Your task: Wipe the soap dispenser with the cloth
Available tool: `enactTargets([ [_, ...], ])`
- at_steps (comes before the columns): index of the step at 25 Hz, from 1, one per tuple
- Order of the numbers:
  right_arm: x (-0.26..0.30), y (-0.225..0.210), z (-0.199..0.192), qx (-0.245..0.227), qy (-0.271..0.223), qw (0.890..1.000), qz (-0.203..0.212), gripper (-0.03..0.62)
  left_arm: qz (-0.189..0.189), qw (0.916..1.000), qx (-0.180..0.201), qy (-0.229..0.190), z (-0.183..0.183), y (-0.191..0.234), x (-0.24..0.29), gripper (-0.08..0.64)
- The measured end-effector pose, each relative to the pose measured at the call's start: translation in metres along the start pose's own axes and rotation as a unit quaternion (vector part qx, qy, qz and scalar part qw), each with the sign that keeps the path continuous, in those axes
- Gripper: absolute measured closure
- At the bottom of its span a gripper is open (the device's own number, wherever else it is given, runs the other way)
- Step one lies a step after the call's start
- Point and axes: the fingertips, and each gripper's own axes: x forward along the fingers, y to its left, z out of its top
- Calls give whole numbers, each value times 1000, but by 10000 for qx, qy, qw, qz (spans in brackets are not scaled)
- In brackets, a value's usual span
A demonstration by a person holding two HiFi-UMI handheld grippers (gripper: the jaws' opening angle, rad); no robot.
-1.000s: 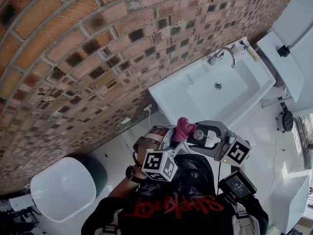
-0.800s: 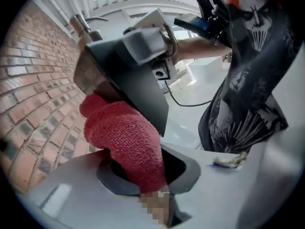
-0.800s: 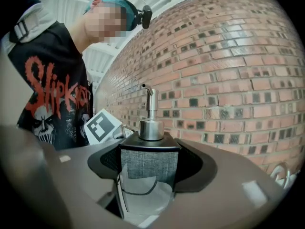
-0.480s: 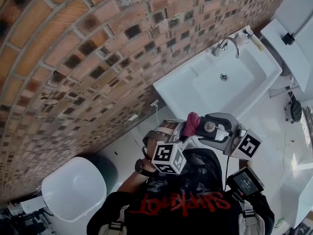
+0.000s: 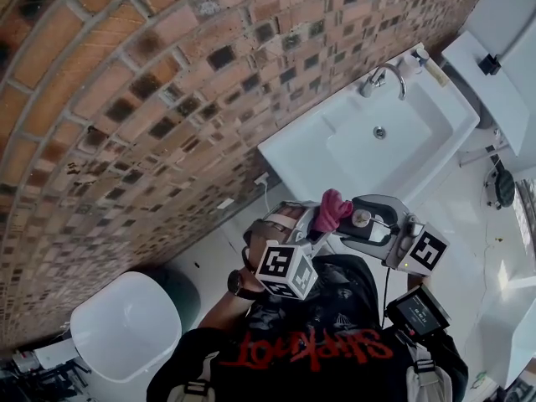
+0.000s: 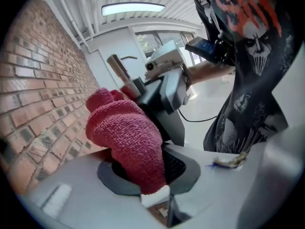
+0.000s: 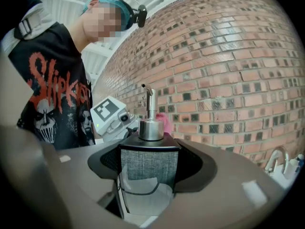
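Left gripper (image 6: 151, 178): I am pinching the cloth (image 6: 126, 137) between the jaws. The pads are pressing on its lower end, and the rest of the red terry bundle is standing up past the fingertips as a rounded wad.

Right gripper (image 7: 147, 159): I am clamping the soap dispenser (image 7: 148, 173) by its square grey body. The jaws are sitting wide, one against each side, and the metal collar and pump spout are rising clear above them. The bottle is standing roughly upright in the grip, held in the air in front of my chest, with nothing under it.

Relation: the two grippers are meeting nose to nose. The wad is sitting just beside the collar, on the far side of the pump as the right gripper view gives it. I cannot tell whether it is touching yet.

Surroundings: the white sink (image 5: 394, 141) with its tap (image 5: 387, 80) is lying ahead, well apart from both grippers, against the brick wall (image 5: 151, 99).

Step in hand, my judgement: I am bringing cloth to bottle, at or near the start of the wipe proper.

Next move, my judgement: I am needing to press the wad onto the collar and drag it along the exposed faces while the right grip is holding firm. The jaw-covered sides are staying out of reach unless I am re-gripping.
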Motion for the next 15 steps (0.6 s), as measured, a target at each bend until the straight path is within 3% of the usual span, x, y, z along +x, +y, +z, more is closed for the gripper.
enactTargets([
  [8, -20, -8, 21, -178, -150, 9996, -143, 290, -543, 9938, 481, 839, -26, -39, 41, 471],
  [11, -19, -7, 16, -132, -198, 9997, -87, 290, -476, 9959, 379, 666, -23, -35, 37, 471],
  [15, -2, 3, -10, -128, 185, 9996, 148, 290, -151, 9995, -209, -159, -4, -9, 8, 471],
])
